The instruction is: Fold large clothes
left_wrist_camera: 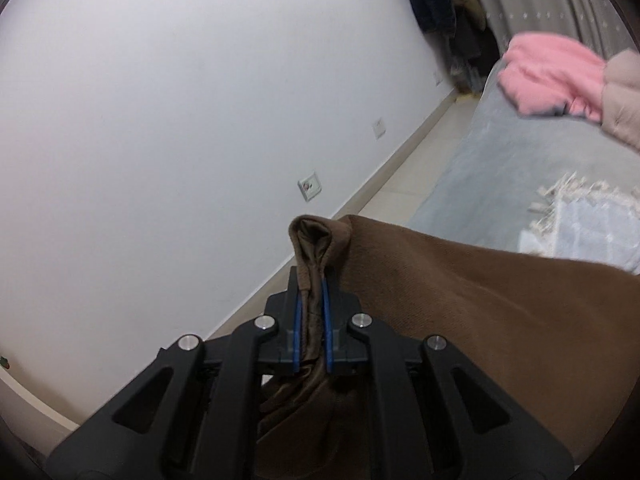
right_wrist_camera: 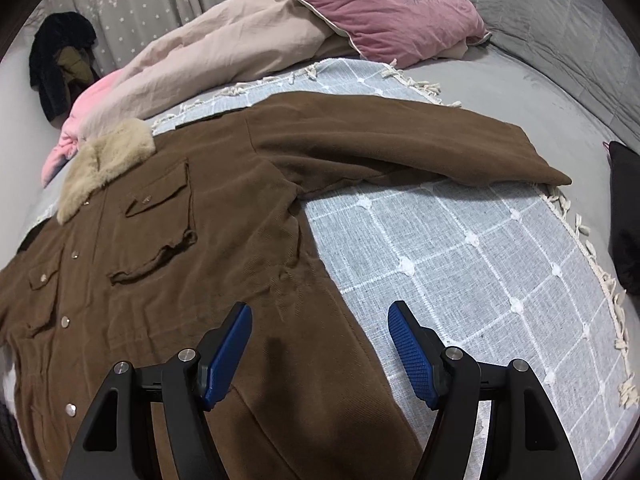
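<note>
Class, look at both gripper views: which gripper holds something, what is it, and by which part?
The left gripper is shut on the brown coat, pinching a bunched edge of fabric. The right gripper is open above the coat, holding nothing.

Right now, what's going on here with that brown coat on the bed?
A person is folding a brown coat laid front up on a checked throw on the bed. The left gripper is shut on a bunched piece of the coat's fabric and holds it lifted. The right gripper hangs open over the coat's lower edge, gripping nothing. One sleeve lies stretched out flat, not yet folded in.
</note>
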`<state>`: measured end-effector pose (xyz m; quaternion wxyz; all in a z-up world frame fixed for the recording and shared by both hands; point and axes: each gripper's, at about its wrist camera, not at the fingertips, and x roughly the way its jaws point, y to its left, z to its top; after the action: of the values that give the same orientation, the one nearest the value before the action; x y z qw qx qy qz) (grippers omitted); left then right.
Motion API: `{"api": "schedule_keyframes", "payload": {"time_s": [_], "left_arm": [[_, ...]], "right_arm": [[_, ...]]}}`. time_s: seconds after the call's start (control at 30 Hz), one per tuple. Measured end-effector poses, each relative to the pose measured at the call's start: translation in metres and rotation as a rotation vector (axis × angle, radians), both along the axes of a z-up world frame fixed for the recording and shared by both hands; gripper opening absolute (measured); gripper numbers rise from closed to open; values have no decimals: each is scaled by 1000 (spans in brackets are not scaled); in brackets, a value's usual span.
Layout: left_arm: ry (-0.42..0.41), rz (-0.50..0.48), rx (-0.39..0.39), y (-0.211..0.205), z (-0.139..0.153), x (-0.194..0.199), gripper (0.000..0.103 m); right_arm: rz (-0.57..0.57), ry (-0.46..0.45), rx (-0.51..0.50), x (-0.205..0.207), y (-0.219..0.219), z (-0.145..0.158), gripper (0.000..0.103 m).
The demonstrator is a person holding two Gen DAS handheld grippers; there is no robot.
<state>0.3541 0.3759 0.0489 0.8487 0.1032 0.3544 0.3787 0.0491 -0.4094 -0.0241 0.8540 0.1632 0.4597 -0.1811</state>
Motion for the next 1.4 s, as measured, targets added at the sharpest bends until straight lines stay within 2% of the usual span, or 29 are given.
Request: {"api": "schedule_keyframes", "payload": {"time_s": [0.03,0.1,0.13,0.17,0.2,0.23,0.3,0.43,0.53,0.67,0.83,0.93,1.07,1.2,1.33,1.4], "left_arm": [[29,22,11,4,-12,4,12],[125,127,102,13,-38,15,15],[145,172,129,16,-43,16,15],[141,186,108,17,-45,14,18],[121,172,47,17,-45,11,27],[93,123,-50,13,-44,5,42],[83,64,-121,-2,-43,0,60],[91,-91,-223,-55,-40,-9,70],[106,-231,-348,-106,-41,-19,79],[135,-435,-483,-187,-46,-28,81],[174,-648,-555,-289,-46,-36,81],[176,-761,-626,-354,-49,-50,82],[252,-914,-752,-450,-67,-64,83],[323,-1025,-770,-542,-75,-64,83],[271,-1130,-740,-626,-75,-61,83],[270,-1176,-760,-671,-83,-54,83]], "right_arm": [[4,7,-2,1,1,-2,71],[20,19,-19,3,4,-4,71],[25,23,-28,4,6,-4,71],[31,26,-44,4,6,-3,71],[33,26,-55,4,6,-2,71],[33,24,-63,4,6,0,71],[26,13,-72,2,1,4,71],[-11,-3,-32,-7,-18,8,72],[-31,-21,29,-18,-41,13,72],[-88,-35,28,-35,-85,26,72],[-163,-67,-15,-46,-165,42,72],[-195,-93,-68,-36,-218,46,72],[-267,-87,-28,-12,-283,31,72],[-314,-68,20,20,-333,2,71],[-297,-42,11,48,-354,-18,71],[-288,-31,3,56,-360,-27,69]]}}
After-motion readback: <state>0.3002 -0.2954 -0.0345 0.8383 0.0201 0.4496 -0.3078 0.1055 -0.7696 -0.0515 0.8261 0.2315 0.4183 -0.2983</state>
